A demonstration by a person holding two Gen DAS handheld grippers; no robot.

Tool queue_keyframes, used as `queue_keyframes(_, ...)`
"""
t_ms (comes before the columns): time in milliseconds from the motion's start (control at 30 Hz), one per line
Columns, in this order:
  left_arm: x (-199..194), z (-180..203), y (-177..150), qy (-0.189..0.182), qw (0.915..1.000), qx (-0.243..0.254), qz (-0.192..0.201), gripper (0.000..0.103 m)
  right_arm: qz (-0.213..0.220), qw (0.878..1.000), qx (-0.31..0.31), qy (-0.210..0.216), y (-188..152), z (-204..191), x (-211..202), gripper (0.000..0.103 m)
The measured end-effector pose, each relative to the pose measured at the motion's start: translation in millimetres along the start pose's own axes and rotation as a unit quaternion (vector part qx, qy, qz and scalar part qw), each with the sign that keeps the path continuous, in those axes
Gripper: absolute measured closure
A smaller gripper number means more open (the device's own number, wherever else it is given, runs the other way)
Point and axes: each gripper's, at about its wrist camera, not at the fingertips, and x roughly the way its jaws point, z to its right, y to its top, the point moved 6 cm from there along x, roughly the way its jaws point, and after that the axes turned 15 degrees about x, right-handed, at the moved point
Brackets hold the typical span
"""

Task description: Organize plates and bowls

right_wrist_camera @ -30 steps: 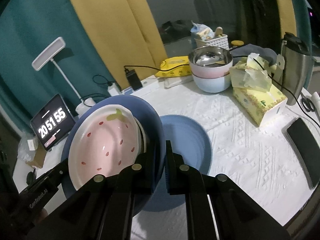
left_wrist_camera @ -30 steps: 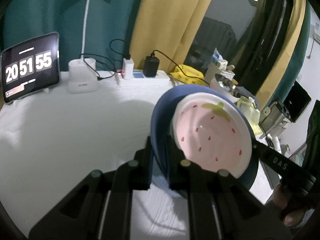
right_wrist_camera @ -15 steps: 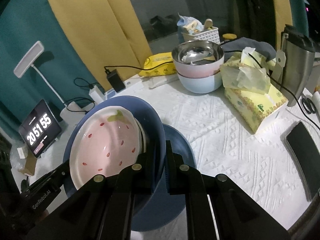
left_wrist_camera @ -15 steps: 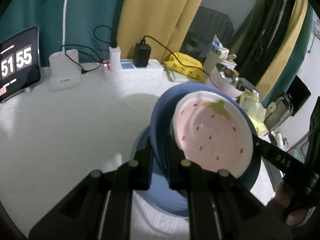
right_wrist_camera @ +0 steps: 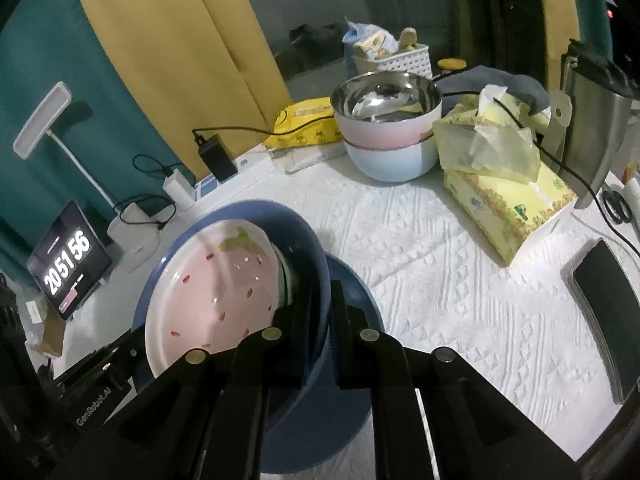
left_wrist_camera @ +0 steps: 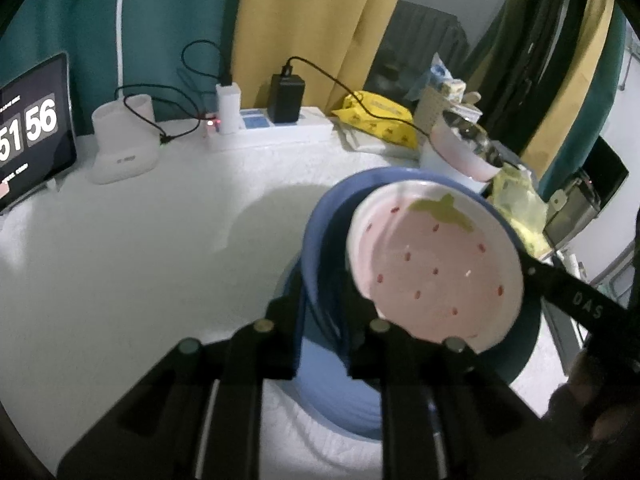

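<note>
Left gripper (left_wrist_camera: 323, 334): its jaws are opening, with the left rim of the dark blue plate (left_wrist_camera: 316, 248) still between them; only a narrow gap shows, and whether the pads still press on the rim is not clear.
Right gripper (right_wrist_camera: 320, 334): its jaws are opening too, straddling the opposite rim of the same dark blue plate (right_wrist_camera: 308, 248); the gap is just as narrow.
Dark blue plate: held tilted between the two grippers, directly above the lighter blue plate (right_wrist_camera: 356, 300); whether the two touch cannot be told.
Strawberry plate (left_wrist_camera: 434, 276): pink with a white rim, red seeds and a green leaf; it lies inside the dark blue plate, leaning with it.
Lighter blue plate (left_wrist_camera: 340, 396): flat on the white tablecloth (right_wrist_camera: 440, 264), near the front edge of the tabletop.
Stacked bowls (right_wrist_camera: 390, 136): a steel-lined pink bowl nested in a pale blue one, toward the back edge, well apart from the plates.
Tissue box (right_wrist_camera: 508, 188): yellow, just beside the bowls on their right.
Kettle (right_wrist_camera: 596, 120): steel, at the right edge behind the tissue box.
Phone (right_wrist_camera: 608, 292): dark, lying flat near the right edge.
Clock tablet (left_wrist_camera: 28, 128): propped at the left back corner, beside the white lamp base (left_wrist_camera: 122, 144).
Power strip (left_wrist_camera: 272, 130): along the back edge, with two chargers plugged in.
</note>
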Motion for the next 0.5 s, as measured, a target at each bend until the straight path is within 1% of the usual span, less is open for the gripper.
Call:
queue_keyframes(67,-1.1,1.2,-0.8,0.016,0.9998,0.013,0.001,0.085,0.001,1.000,0.002,-0.003,-0.2,0.9,0.1,0.085)
queue_keyframes(133,-2.1,2.5,-1.2,0.027,0.9993,0.025,0.001,0.084,0.003,1.000,0.006,-0.009,0.2,3.8,0.0,0.078)
queue_keyframes(167,-2.5,2.4,-1.5,0.029,0.9992,0.028,0.000,0.084,0.003,1.000,0.010,-0.011,0.5,6.1,0.2,0.073)
queue_keyframes(267,-7.1,0.0,-2.4,0.038,0.9988,0.032,0.003,0.083,-0.003,1.000,0.015,-0.012,0.0,9.6,0.1,0.065)
queue_keyframes(400,-16.4,-5.3,-3.6,0.044,0.9985,0.028,0.014,0.081,0.002,1.000,0.010,-0.018,-4.1,7.9,-5.0,0.062)
queue_keyframes(433,-18.7,-7.0,-4.4,0.041,0.9987,0.024,0.016,0.080,0.005,1.000,0.007,-0.019,-5.0,6.9,-6.6,0.061)
queue_keyframes(500,-22.8,-10.5,-6.8,0.039,0.9989,0.018,0.018,0.073,0.011,1.000,-0.001,-0.022,-6.9,5.2,-10.0,0.061)
